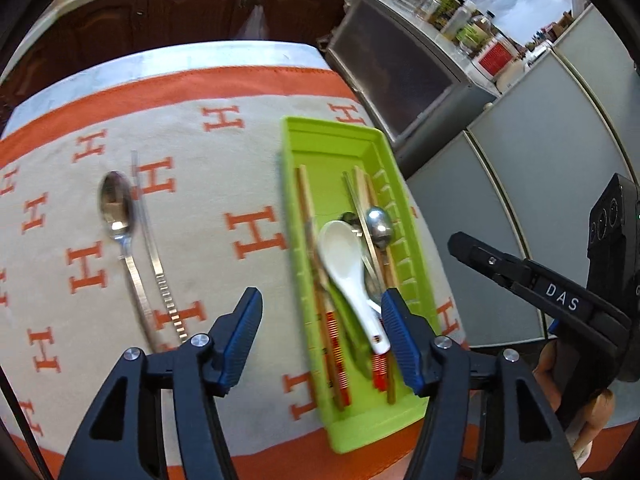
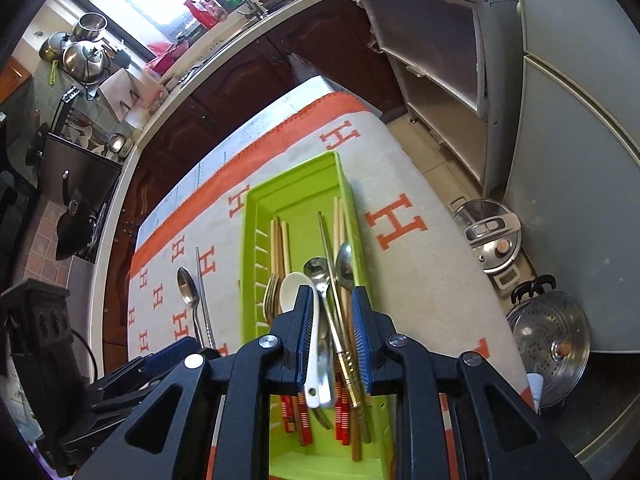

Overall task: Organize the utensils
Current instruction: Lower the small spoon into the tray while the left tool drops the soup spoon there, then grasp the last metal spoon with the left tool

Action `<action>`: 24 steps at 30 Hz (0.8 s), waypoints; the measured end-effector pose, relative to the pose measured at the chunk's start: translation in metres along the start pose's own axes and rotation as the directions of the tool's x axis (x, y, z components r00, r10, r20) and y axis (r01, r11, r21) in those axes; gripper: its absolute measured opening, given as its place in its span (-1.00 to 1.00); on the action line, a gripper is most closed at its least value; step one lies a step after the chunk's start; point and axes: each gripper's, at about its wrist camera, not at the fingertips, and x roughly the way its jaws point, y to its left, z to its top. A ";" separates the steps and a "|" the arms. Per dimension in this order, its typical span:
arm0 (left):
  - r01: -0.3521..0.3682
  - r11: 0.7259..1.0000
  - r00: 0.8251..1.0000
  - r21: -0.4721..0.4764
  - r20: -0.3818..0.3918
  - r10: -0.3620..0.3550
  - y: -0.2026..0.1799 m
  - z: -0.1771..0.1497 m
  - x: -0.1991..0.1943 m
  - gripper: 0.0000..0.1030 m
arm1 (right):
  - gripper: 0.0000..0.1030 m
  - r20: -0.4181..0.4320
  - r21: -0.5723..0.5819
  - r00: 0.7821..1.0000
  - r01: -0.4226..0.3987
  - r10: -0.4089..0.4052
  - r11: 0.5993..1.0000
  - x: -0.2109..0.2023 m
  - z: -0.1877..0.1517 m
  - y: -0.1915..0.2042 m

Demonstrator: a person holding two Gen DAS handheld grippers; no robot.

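A green tray (image 1: 332,148) (image 2: 296,188) lies on the cloth and holds wooden chopsticks (image 1: 306,200), a white ceramic spoon (image 1: 344,252) (image 2: 292,286), metal spoons (image 2: 316,270) and a fork (image 2: 271,296). A metal spoon (image 1: 117,208) (image 2: 188,288) and a metal chopstick (image 1: 154,256) (image 2: 202,280) lie on the cloth left of the tray. My left gripper (image 1: 322,316) is open and empty, above the tray's near left side. My right gripper (image 2: 332,320) is open and empty above the tray's utensils; it also shows at the right of the left wrist view (image 1: 520,272).
The table has a cream cloth with orange H marks (image 1: 224,184). Grey cabinets (image 1: 520,152) stand to the right. A pressure cooker (image 2: 494,240) and a steamer pot (image 2: 550,340) sit on the floor. A kitchen counter with a sink (image 2: 240,12) runs behind.
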 end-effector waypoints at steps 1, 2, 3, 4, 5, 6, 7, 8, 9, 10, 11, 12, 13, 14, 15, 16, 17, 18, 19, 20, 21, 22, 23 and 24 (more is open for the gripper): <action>-0.012 1.000 1.000 -0.010 0.010 0.012 0.006 -0.003 -0.006 0.17 | -0.61 -0.004 -0.006 1.000 -0.005 0.005 1.000 -0.001 -0.002 0.003; -0.024 0.999 1.000 -0.022 0.019 0.025 0.014 -0.007 -0.012 0.17 | -0.61 -0.011 -0.017 1.000 -0.013 0.013 1.000 -0.001 -0.005 0.008; -0.034 0.999 0.999 -0.034 0.026 0.035 0.022 -0.010 -0.018 0.17 | -0.61 -0.016 -0.026 1.000 -0.016 0.016 1.000 -0.001 -0.007 0.011; -0.041 0.998 0.999 -0.043 0.030 0.042 0.027 -0.013 -0.021 0.17 | -0.61 -0.021 -0.035 1.000 -0.018 0.018 0.999 -0.001 -0.009 0.015; -0.051 0.997 0.998 -0.057 0.035 0.053 0.035 -0.018 -0.027 0.18 | -0.61 -0.024 -0.045 1.000 -0.019 0.018 0.999 0.000 -0.011 0.019; -0.061 0.996 0.997 -0.069 0.039 0.064 0.043 -0.022 -0.031 0.18 | -0.61 -0.029 -0.058 0.999 -0.017 0.016 0.998 0.001 -0.014 0.023; -0.070 0.994 0.996 -0.080 0.042 0.073 0.051 -0.027 -0.036 0.18 | -0.61 -0.034 -0.068 0.999 -0.016 0.014 0.998 0.002 -0.017 0.026; -0.076 0.993 0.996 -0.090 0.041 0.080 0.059 -0.032 -0.040 0.18 | -0.61 -0.039 -0.075 0.999 -0.017 0.014 0.997 0.003 -0.019 0.029; -0.077 0.992 0.996 -0.099 0.035 0.081 0.065 -0.036 -0.042 0.18 | -0.61 -0.045 -0.080 0.999 -0.019 0.015 0.997 0.003 -0.022 0.033; -0.077 0.992 0.996 -0.105 0.031 0.081 0.066 -0.037 -0.041 0.18 | -0.61 -0.050 -0.087 0.999 -0.020 0.016 0.996 0.005 -0.023 0.035; -0.075 0.991 0.997 -0.115 0.027 0.078 0.072 -0.042 -0.044 0.18 | -0.61 -0.057 -0.093 0.998 -0.021 0.016 0.995 0.006 -0.027 0.040; -0.078 0.989 0.996 -0.122 0.025 0.081 0.076 -0.045 -0.045 0.18 | -0.61 -0.063 -0.099 0.998 -0.023 0.016 0.995 0.008 -0.028 0.042; -0.081 0.989 0.996 -0.127 0.024 0.085 0.077 -0.047 -0.043 0.18 | -0.61 -0.069 -0.108 0.997 -0.024 0.017 0.994 0.008 -0.031 0.046; -0.080 0.988 0.996 -0.133 0.027 0.084 0.081 -0.050 -0.046 0.18 | -0.61 -0.075 -0.121 0.997 -0.026 0.017 0.992 0.009 -0.035 0.052; -0.079 0.987 0.996 -0.137 0.028 0.083 0.084 -0.052 -0.047 0.18 | -0.61 -0.080 -0.131 0.997 -0.029 0.019 0.991 0.010 -0.036 0.055; -0.079 0.987 0.996 -0.140 0.028 0.084 0.085 -0.054 -0.048 0.18 | -0.61 -0.087 -0.143 0.996 -0.032 0.020 0.989 0.012 -0.039 0.060; -0.080 0.986 0.996 -0.149 0.028 0.085 0.089 -0.056 -0.050 0.18 | -0.61 -0.092 -0.153 0.996 -0.035 0.021 0.988 0.013 -0.040 0.063; -0.079 0.985 0.996 -0.156 0.030 0.085 0.091 -0.058 -0.050 0.18 | -0.61 -0.099 -0.166 0.995 -0.039 0.023 0.985 0.013 -0.042 0.068; -0.079 0.983 0.996 -0.164 0.031 0.085 0.094 -0.059 -0.051 0.18 | -0.61 -0.104 -0.176 0.994 -0.041 0.023 0.984 0.014 -0.044 0.072; -0.081 0.982 0.996 -0.171 0.032 0.088 0.096 -0.060 -0.051 0.18 | -0.61 -0.108 -0.185 0.994 -0.042 0.023 0.982 0.015 -0.047 0.077; -0.083 0.980 0.995 -0.179 0.032 0.090 0.100 -0.062 -0.052 0.18 | -0.61 -0.112 -0.195 0.993 -0.044 0.023 0.980 0.016 -0.049 0.081; -0.084 0.979 0.995 -0.188 0.031 0.091 0.104 -0.063 -0.052 0.18 | -0.61 -0.117 -0.206 0.993 -0.045 0.021 0.978 0.017 -0.051 0.085; -0.084 0.977 0.995 -0.194 0.031 0.092 0.106 -0.064 -0.053 0.18 | -0.61 -0.124 -0.214 0.992 -0.046 0.019 0.976 0.019 -0.054 0.090; -0.085 0.976 0.995 -0.201 0.030 0.093 0.109 -0.065 -0.053 0.18 | -0.61 -0.130 -0.220 0.991 -0.049 0.020 0.974 0.020 -0.055 0.094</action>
